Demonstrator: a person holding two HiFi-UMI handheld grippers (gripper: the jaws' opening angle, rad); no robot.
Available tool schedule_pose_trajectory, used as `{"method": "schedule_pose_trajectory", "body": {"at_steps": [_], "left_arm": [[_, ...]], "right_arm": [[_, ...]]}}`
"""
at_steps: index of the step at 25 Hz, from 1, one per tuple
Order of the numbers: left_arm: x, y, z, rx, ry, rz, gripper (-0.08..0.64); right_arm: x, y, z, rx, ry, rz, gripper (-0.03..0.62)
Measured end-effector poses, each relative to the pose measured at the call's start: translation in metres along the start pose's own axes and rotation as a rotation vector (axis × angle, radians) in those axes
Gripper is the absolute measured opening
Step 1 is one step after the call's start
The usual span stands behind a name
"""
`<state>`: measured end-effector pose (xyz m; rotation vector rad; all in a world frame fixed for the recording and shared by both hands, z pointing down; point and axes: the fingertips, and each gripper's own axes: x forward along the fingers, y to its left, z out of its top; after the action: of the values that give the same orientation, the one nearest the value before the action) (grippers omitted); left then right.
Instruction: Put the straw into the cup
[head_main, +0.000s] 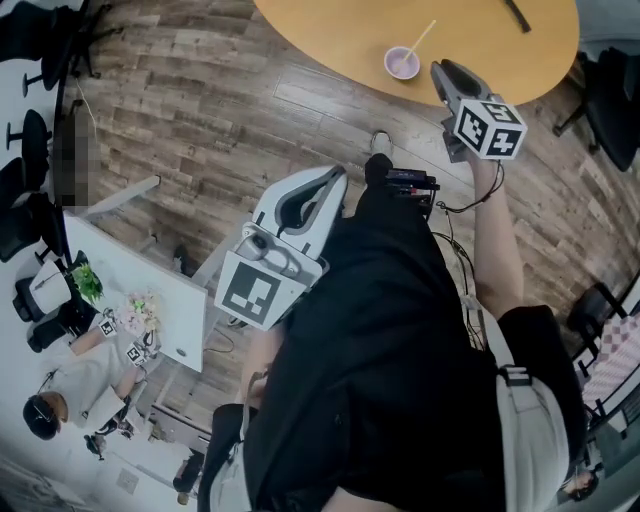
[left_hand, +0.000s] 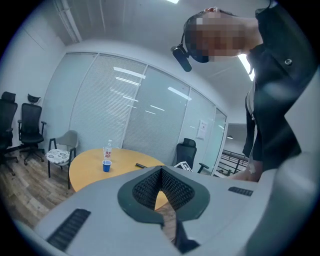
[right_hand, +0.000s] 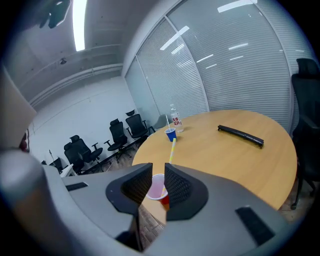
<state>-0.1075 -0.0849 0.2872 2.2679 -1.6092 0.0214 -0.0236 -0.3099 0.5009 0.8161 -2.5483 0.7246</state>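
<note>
A red cup (right_hand: 158, 190) with a pale inside stands near the edge of the round wooden table (right_hand: 225, 155), and a yellow-and-white straw (right_hand: 172, 149) leans in it. The head view shows this cup (head_main: 403, 62) and straw (head_main: 421, 40) at the table's near edge. My right gripper (right_hand: 159, 171) is open and holds nothing; the cup shows through the gap, beyond the pads. In the head view the right gripper (head_main: 441, 69) hangs just right of the cup, apart from it. My left gripper (left_hand: 161, 171) is shut and empty. It (head_main: 336, 178) is held over the floor, away from the table.
A blue cup (right_hand: 171, 134) with its own straw and a water bottle (right_hand: 174, 119) stand at the table's far side. A long black object (right_hand: 241, 134) lies on the right. Black office chairs (right_hand: 120, 134) line the wall. A white desk (head_main: 140, 300) stands at lower left.
</note>
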Motion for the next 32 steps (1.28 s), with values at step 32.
{"method": "schedule_pose_trajectory", "body": {"at_steps": [32], "left_arm": [[-0.161,-0.019,-0.049,0.106,0.017,-0.436,0.011]], "right_arm": [[-0.218,0.222,-0.088,-0.015,-0.235,-0.150,0.018]]}}
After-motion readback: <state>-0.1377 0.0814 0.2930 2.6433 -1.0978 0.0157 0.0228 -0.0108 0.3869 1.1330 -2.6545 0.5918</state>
